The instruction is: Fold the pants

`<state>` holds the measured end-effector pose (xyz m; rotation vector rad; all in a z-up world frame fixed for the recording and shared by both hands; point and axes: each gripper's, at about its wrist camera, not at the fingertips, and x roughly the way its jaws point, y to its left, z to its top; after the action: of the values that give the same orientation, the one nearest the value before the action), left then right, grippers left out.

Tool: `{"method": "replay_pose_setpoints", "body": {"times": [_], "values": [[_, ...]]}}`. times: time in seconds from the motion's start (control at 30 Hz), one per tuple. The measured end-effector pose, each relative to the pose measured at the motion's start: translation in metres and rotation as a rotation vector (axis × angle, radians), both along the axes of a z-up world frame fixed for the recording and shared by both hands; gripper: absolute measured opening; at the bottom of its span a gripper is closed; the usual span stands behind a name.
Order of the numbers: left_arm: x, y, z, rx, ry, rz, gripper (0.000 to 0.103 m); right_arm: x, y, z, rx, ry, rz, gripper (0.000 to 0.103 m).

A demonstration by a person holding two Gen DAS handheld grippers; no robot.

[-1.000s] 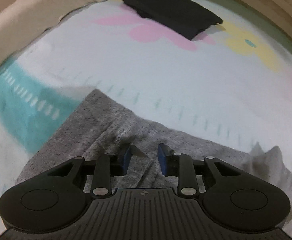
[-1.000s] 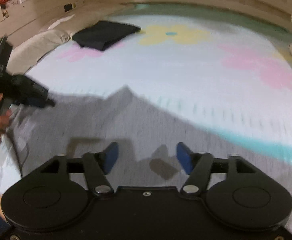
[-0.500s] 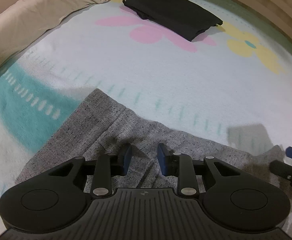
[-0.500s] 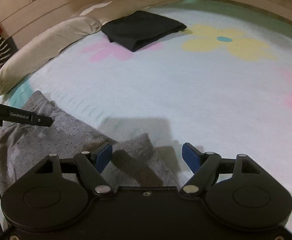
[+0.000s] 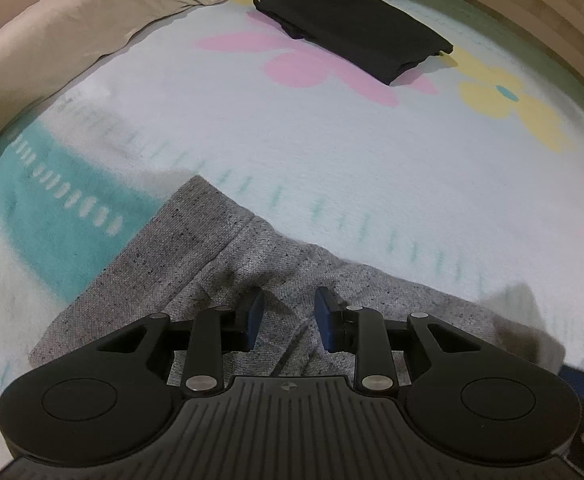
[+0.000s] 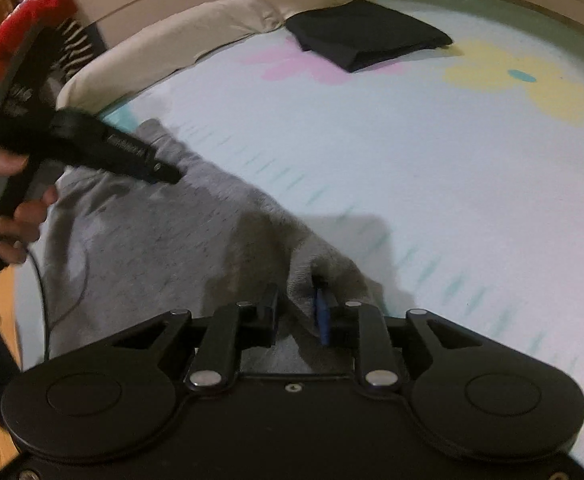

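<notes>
Grey pants (image 5: 211, 248) lie spread on a flowered blanket (image 5: 332, 140). My left gripper (image 5: 287, 312) points steeply down onto their upper edge, with grey cloth filling the narrow gap between its blue pads (image 5: 253, 312). The right wrist view shows the pants (image 6: 171, 248) from the other end, with the left gripper (image 6: 163, 172) at their far edge in a person's hand (image 6: 15, 220). My right gripper (image 6: 298, 312) is at the near edge. Its jaws are closing on a raised fold of the grey cloth that stands between them.
A folded black garment (image 5: 352, 40) lies at the far side of the blanket, also in the right wrist view (image 6: 364, 36). A long beige pillow (image 5: 71, 28) runs along the left and back edge. A red and striped thing (image 6: 31, 12) is beyond the pillow.
My right gripper swung over and down to the pants' near edge, and its wide jaws narrowed around a fold. The left gripper kept its place and its gap.
</notes>
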<state>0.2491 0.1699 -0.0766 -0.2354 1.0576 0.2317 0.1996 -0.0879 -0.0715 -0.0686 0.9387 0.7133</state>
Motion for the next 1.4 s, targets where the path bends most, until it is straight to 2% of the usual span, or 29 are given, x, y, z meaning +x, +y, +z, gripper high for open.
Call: {"method": "replay_pose_setpoints", "body": {"times": [0.07, 0.23, 0.3, 0.33, 0.47, 0.5, 0.53, 0.57, 0.6, 0.63, 0.67, 0.7, 0.77, 0.83, 0.9, 0.93, 1.0, 1.1, 1.23, 1.33, 1.4], "values": [[0.000, 0.000, 0.000, -0.003, -0.001, 0.000, 0.029, 0.009, 0.001, -0.002, 0.017, 0.022, -0.042, 0.042], [0.000, 0.000, 0.000, 0.000, -0.001, 0.001, 0.029, 0.024, -0.002, -0.006, 0.078, 0.061, -0.095, 0.045], [-0.001, 0.001, 0.000, -0.007, -0.003, 0.005, 0.029, 0.027, -0.006, -0.007, 0.116, 0.084, -0.113, 0.037], [-0.001, 0.002, 0.000, -0.012, -0.006, 0.008, 0.029, 0.030, -0.006, -0.008, 0.132, 0.092, -0.118, 0.012], [-0.002, 0.003, 0.000, -0.007, -0.007, 0.009, 0.027, 0.050, -0.021, -0.010, 0.208, 0.129, -0.207, 0.010], [-0.002, 0.004, 0.001, -0.006, -0.006, 0.008, 0.027, 0.058, -0.030, -0.018, 0.287, 0.177, -0.194, 0.013], [-0.002, 0.004, 0.001, -0.005, -0.005, 0.004, 0.027, 0.063, -0.042, -0.028, 0.411, 0.214, -0.158, 0.017], [-0.002, 0.003, 0.002, 0.001, -0.003, -0.001, 0.027, 0.067, -0.061, -0.043, 0.590, 0.258, -0.174, 0.017], [-0.003, 0.002, 0.003, 0.010, -0.004, -0.003, 0.027, 0.069, -0.073, -0.051, 0.634, 0.298, -0.245, 0.017], [-0.004, 0.001, 0.004, 0.019, -0.005, -0.004, 0.027, 0.068, -0.081, -0.053, 0.615, 0.295, -0.308, 0.027], [-0.005, -0.001, 0.005, 0.029, -0.006, -0.008, 0.027, 0.064, -0.088, -0.050, 0.554, 0.254, -0.377, 0.045], [-0.006, -0.003, 0.007, 0.041, -0.006, -0.013, 0.027, 0.059, -0.093, -0.046, 0.513, 0.224, -0.419, 0.053], [-0.010, -0.008, 0.014, 0.060, -0.017, -0.024, 0.027, 0.048, -0.100, -0.034, 0.455, 0.163, -0.472, 0.081], [-0.016, -0.016, 0.023, 0.078, -0.049, -0.052, 0.027, 0.035, -0.105, -0.017, 0.409, 0.099, -0.497, 0.082], [-0.024, -0.028, 0.034, 0.110, -0.088, -0.095, 0.027, 0.023, -0.100, 0.003, 0.300, 0.065, -0.492, 0.084], [-0.029, -0.035, 0.039, 0.117, -0.102, -0.122, 0.027, 0.018, -0.096, 0.010, 0.241, 0.050, -0.496, 0.090], [-0.041, -0.048, 0.046, 0.083, -0.117, -0.187, 0.027, 0.002, -0.086, 0.028, 0.123, 0.004, -0.532, 0.100], [-0.066, -0.071, 0.048, 0.073, -0.113, -0.295, 0.027, -0.028, -0.079, 0.046, 0.048, -0.070, -0.573, 0.103], [-0.096, -0.093, 0.031, 0.039, -0.038, -0.411, 0.027, -0.062, -0.068, 0.046, -0.028, -0.033, -0.542, 0.102], [-0.111, -0.104, 0.005, 0.034, 0.062, -0.445, 0.028, -0.092, -0.058, 0.031, -0.158, 0.022, -0.531, 0.102], [-0.120, -0.112, -0.002, 0.102, 0.032, -0.469, 0.029, -0.101, -0.049, 0.019, -0.259, 0.062, -0.521, 0.102]]}}
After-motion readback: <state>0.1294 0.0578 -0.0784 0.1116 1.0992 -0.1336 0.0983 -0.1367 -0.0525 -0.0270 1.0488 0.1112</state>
